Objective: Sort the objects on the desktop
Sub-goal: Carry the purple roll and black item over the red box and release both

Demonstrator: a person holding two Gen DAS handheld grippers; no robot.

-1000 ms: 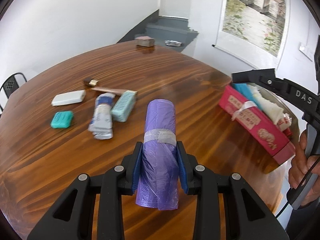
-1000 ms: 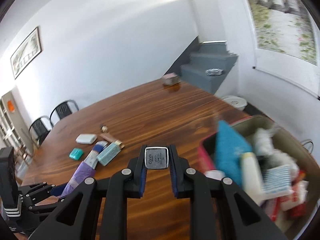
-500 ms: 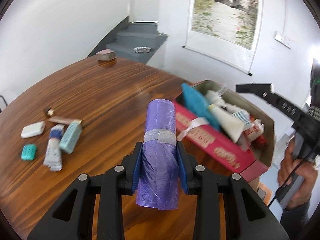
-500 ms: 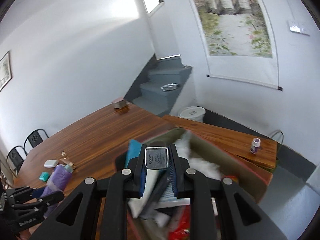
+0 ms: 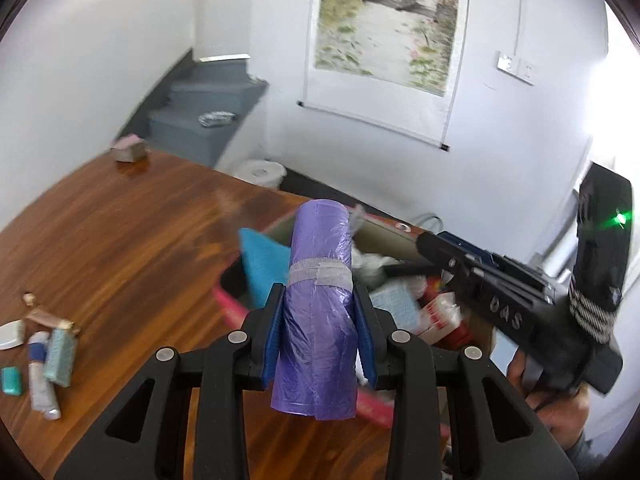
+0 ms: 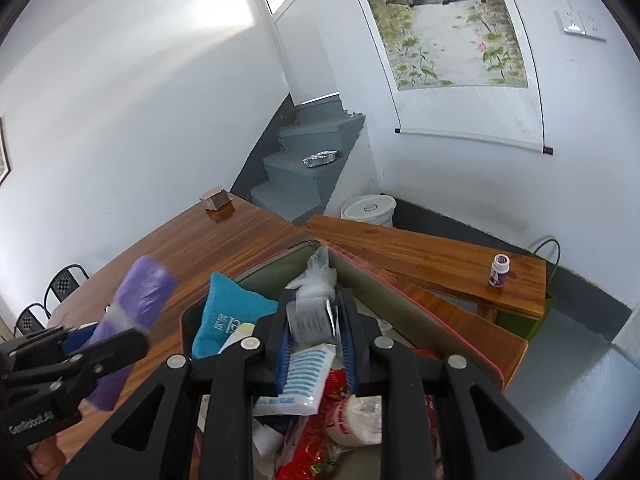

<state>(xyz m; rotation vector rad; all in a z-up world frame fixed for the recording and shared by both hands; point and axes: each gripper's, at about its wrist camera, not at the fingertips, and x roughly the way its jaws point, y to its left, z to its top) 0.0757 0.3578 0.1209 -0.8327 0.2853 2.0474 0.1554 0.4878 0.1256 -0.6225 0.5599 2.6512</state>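
My left gripper [image 5: 319,294] is shut on a purple roll of bags [image 5: 320,320] bound with a grey band, held over the near wall of the red box [image 5: 230,308]. The right wrist view shows that roll [image 6: 140,300] at the left, beside the box. My right gripper [image 6: 317,296] hangs over the full box [image 6: 400,300]. Its jaws are opening, and a small silver packet [image 6: 311,318] sits tilted and blurred between them, with a gap at the right pad. In the left wrist view the right gripper [image 5: 428,244] reaches in from the right, held by a hand.
A teal pouch [image 6: 224,312], a striped sachet [image 6: 304,376] and red wrappers fill the box. On the table's left lie a tube [image 5: 40,384], a teal box [image 5: 60,356], a teal soap [image 5: 11,380] and a white soap [image 5: 10,334]. A small bottle [image 6: 499,270] stands on a wooden bench.
Both grippers swung right from the open table to the red box. The silver packet, earlier clamped upright in the right jaws, now sits loose and tilted as they part.
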